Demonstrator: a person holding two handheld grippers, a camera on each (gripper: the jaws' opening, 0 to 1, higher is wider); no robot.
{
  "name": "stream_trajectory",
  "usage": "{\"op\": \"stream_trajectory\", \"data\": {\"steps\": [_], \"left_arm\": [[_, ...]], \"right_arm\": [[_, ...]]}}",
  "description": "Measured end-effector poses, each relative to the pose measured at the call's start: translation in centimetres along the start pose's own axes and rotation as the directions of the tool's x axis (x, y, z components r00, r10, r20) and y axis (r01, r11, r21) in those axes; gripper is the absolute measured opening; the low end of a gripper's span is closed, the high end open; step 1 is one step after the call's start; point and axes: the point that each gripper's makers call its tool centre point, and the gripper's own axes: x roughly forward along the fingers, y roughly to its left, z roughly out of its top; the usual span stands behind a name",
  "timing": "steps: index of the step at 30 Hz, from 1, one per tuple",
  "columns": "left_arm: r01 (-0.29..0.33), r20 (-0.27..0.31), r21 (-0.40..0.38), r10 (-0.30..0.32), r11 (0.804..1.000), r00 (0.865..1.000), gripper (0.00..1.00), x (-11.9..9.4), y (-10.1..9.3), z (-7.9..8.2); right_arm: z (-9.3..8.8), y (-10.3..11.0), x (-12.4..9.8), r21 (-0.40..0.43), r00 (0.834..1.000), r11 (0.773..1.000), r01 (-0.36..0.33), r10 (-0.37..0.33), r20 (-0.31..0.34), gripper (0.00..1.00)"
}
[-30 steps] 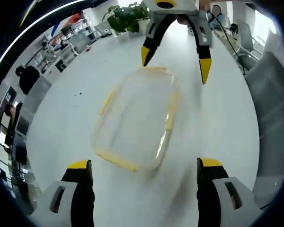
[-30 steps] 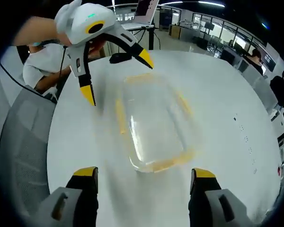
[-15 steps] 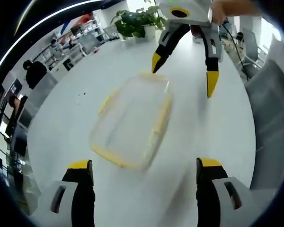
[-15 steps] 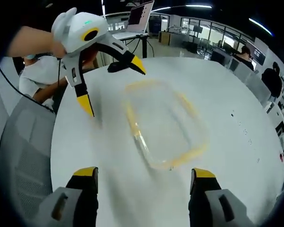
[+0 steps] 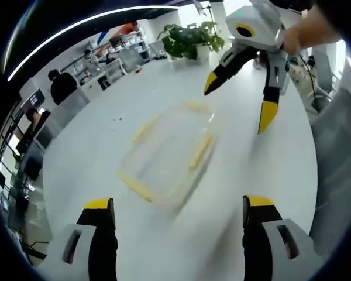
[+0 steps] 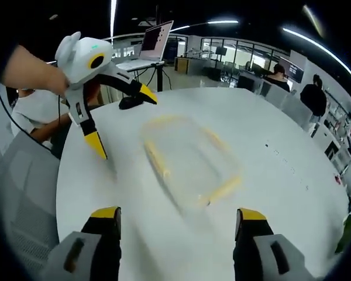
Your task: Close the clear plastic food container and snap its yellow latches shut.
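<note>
The clear plastic food container (image 5: 167,158) is seen lying flat on the white table (image 5: 99,140), roughly at the middle of the tabletop, and it is blurred in both views. Yellow latches (image 5: 200,151) are made out along its long sides and its ends, but whether the lid is seated or any latch is snapped down cannot be told through the blur. In the right gripper view the container (image 6: 187,161) is found beyond and between that view's own two jaws, apart from them. The left gripper (image 5: 181,205) is held with its yellow-tipped jaws spread wide, nothing between them, and the container lies ahead of them without contact. The right gripper (image 6: 178,213) is likewise held wide open and empty. In the left gripper view the right gripper (image 5: 241,99) is seen on the far side of the container, gripped by a hand (image 5: 304,35), its jaws parted and clear of the container. In the right gripper view the left gripper (image 6: 120,120) is seen at the far left of the container, also parted. A potted plant (image 5: 190,41) stands at the table's far edge, a laptop (image 6: 149,47) is set on a stand beyond the table, and seated people are seen in the office behind.
</note>
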Motion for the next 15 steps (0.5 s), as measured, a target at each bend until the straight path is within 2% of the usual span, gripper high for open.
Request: {"op": "stream_trajectory", "data": {"steps": [6,15], "left_arm": [[-0.023,0.042,-0.028,0.024,0.999,0.999,0.87,-0.6,-0.5,0.4],[-0.026,0.042,-0.078,0.03,0.997,0.999,0.86,-1.5,-1.6,-0.9]], "right_arm": [[-0.7,0.9,-0.4,0.027,1.0,1.0,0.006,-0.006,0.005,0.79],[-1.9,2.7,-1.1,0.06,1.0,0.998,0.003,-0.004,0.01,0.79]]}}
